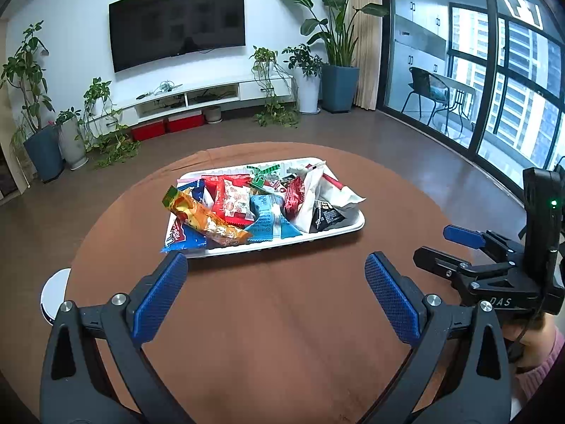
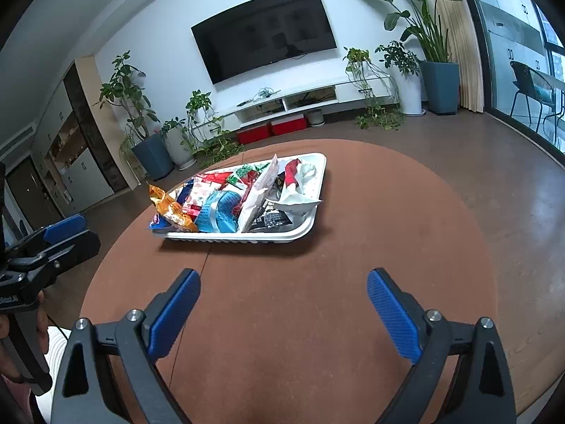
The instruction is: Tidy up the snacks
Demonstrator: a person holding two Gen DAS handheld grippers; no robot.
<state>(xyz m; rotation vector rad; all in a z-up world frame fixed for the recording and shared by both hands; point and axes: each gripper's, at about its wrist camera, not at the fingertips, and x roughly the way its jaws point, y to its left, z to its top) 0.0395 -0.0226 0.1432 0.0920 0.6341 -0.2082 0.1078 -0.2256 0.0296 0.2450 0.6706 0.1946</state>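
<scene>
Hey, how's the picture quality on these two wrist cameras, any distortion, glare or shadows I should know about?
Left wrist view: strong fisheye bending, dark vignette corners, sharp on the tray, daylight from the windows. Right wrist view: same curvature, TV bowed with faint reflections, soft shadow under the tray on the table, right gripper fingers crisp.

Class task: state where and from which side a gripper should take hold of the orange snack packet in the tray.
Grip the orange snack packet at its crimped upper-left end, which sticks up above the white tray rim clear of neighbours. Probably come from the left with the open left gripper, pinching across the flat seal.
</scene>
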